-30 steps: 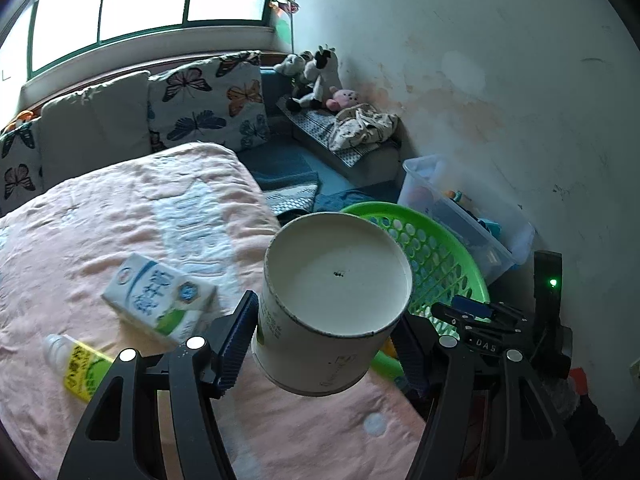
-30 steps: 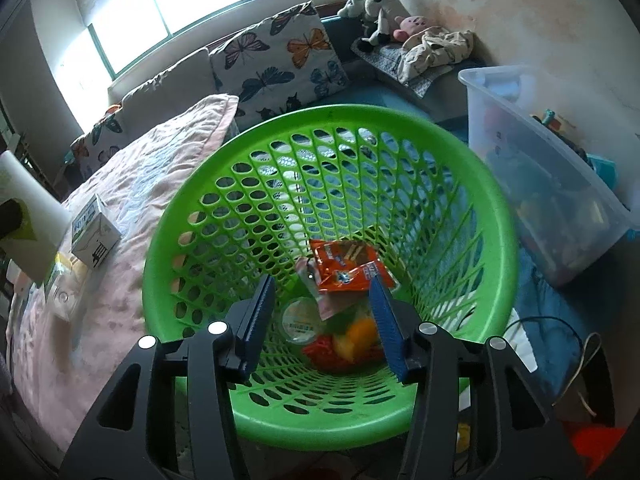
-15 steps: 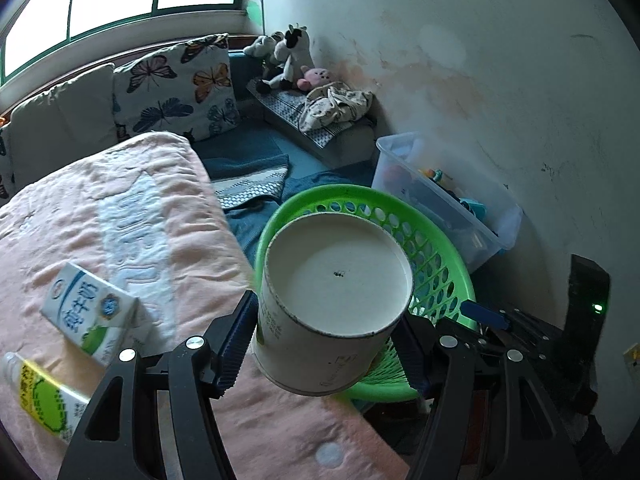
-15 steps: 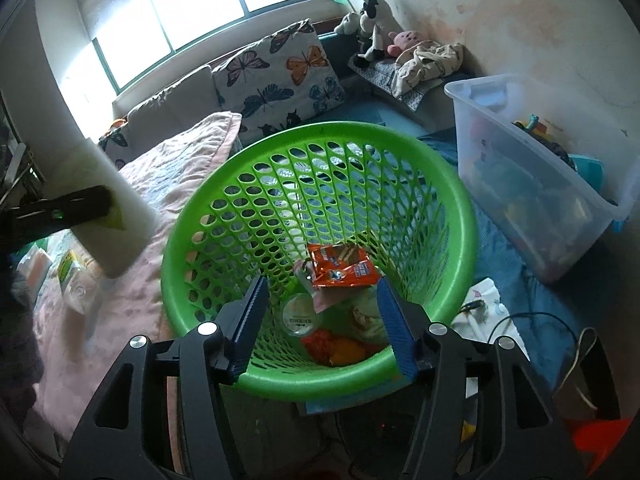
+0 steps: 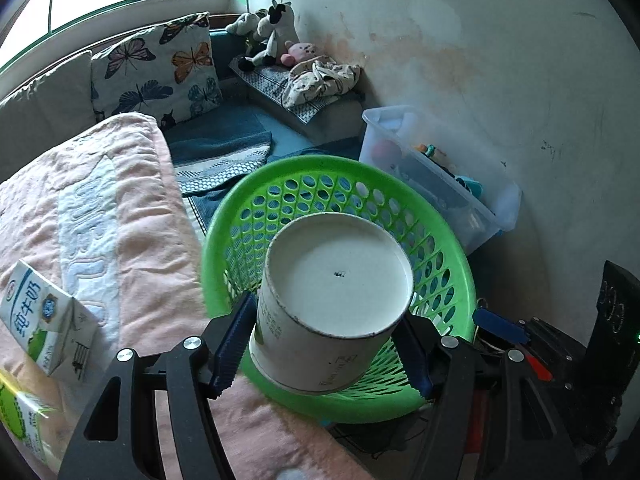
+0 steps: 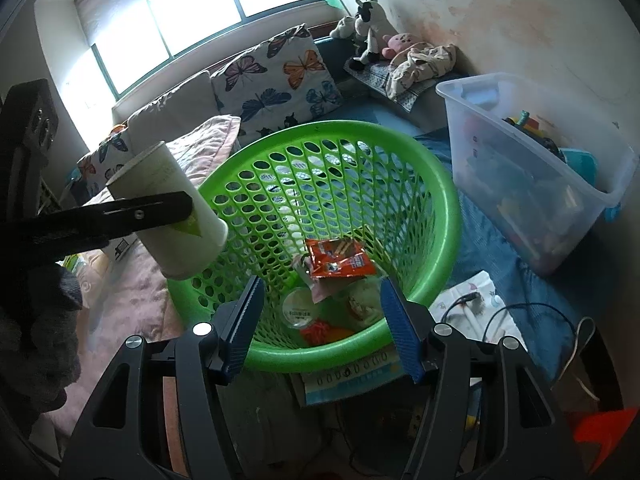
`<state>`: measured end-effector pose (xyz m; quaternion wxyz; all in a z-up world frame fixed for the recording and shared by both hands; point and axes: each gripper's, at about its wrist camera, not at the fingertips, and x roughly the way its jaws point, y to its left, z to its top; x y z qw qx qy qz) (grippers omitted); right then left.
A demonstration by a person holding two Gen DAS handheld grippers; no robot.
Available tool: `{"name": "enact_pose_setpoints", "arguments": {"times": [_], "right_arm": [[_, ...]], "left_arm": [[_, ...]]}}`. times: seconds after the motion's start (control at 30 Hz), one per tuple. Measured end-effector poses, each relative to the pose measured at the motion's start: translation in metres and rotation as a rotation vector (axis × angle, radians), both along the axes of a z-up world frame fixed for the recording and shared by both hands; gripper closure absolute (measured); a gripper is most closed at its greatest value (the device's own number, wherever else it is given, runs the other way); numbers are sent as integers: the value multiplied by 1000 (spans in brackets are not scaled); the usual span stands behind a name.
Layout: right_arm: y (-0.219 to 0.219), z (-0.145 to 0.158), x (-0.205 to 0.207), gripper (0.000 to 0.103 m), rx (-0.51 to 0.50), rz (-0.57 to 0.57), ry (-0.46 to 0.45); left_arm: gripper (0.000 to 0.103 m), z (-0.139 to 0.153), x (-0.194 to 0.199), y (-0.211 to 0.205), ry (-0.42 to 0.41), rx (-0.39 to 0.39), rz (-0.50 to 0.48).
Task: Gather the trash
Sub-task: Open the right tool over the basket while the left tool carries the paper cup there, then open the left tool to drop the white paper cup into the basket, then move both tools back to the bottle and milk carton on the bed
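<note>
Left wrist view: the left gripper (image 5: 324, 344) pinches a white paper cup (image 5: 332, 304), its flat base turned to the camera; small print runs down its side but is too small to read. The cup hangs in front of the near rim of a green basket (image 5: 440, 240). At near left, on a pink blanket (image 5: 132, 240), lies a milk carton (image 5: 44, 320) with blue Chinese characters reading 纯牛奶 above a green patch. A yellow-green label (image 5: 16, 416) shows at the left edge, unreadable. Far right of the basket stands a clear bin (image 5: 496, 208) holding mixed small things. Far back, a butterfly pillow (image 5: 156, 68) and plush toys (image 5: 272, 32).

Right wrist view: the right gripper (image 6: 320, 320) stands spread, its jaws having just been opening, with nothing between them; it points into the basket (image 6: 440, 184). Inside lie an orange-red snack wrapper (image 6: 340, 260) with unreadable print, a round clear lid (image 6: 300, 312) with a label too small to read, and red and orange scraps. At left the cup (image 6: 172, 204), with a green patch on its side, is held by the left gripper (image 6: 120, 220) just beside the basket's left rim. The bin (image 6: 540, 148) sits at right.
</note>
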<state>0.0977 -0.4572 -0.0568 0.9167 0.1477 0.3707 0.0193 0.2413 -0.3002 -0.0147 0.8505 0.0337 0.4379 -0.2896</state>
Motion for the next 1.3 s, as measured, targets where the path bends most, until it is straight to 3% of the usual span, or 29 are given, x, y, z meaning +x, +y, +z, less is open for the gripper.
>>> {"name": "enact_pose_setpoints", "arguments": {"times": [0.07, 0.2, 0.47, 0.83, 1.13, 1.3], "right_arm": [[0, 0, -2, 42, 0, -3, 1], [0, 1, -4, 42, 2, -6, -2], [9, 10, -6, 42, -5, 19, -15], [41, 28, 5, 41, -13, 126, -32], [81, 39, 20, 40, -37, 227, -50], [95, 42, 26, 39, -49, 272, -54]], "left_arm": [[38, -3, 0, -1, 9, 0, -1], [24, -2, -2, 3, 7, -15, 6], [24, 5, -12, 26, -23, 10, 53], [24, 16, -24, 95, -38, 50, 207], [24, 23, -21, 166, -28, 107, 437], [24, 23, -13, 220, 47, 70, 650]]}}
